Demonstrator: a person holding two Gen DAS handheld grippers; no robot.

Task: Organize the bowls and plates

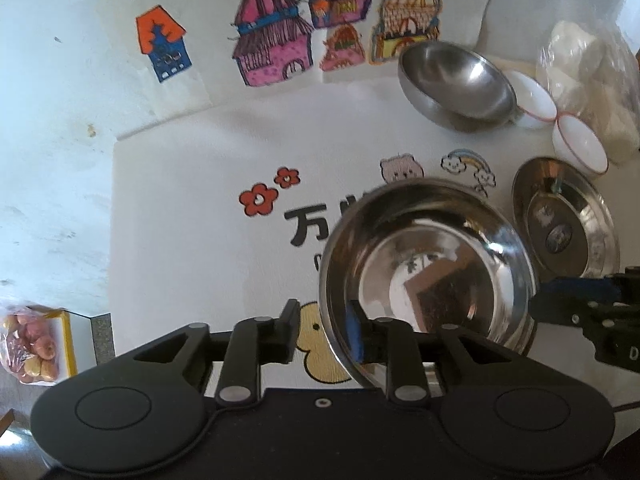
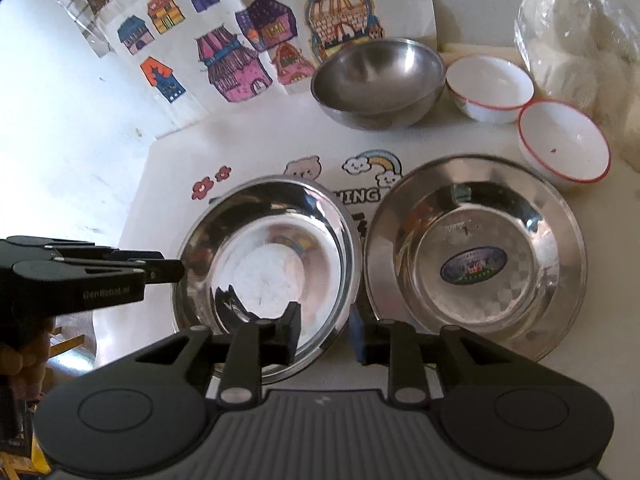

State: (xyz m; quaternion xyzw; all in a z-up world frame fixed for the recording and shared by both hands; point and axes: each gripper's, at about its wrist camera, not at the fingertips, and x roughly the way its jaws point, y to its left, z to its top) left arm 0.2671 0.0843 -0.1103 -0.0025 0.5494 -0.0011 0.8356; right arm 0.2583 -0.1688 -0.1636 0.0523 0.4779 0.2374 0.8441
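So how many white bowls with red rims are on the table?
2. One white red-rimmed bowl sits beside the round steel mixing bowl; the other sits nearer, behind the stickered steel plate.

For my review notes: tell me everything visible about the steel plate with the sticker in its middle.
The stickered steel plate is round and shiny, with a broad flat rim, a shallow well and an oval blue-purple label at its centre. It lies upright and empty on the white printed mat, right of the other steel dish, rims almost meeting. Neither gripper touches it.

White table (image 2: 600, 360), printed mat (image 2: 176, 184), steel bowls (image 2: 378, 80)
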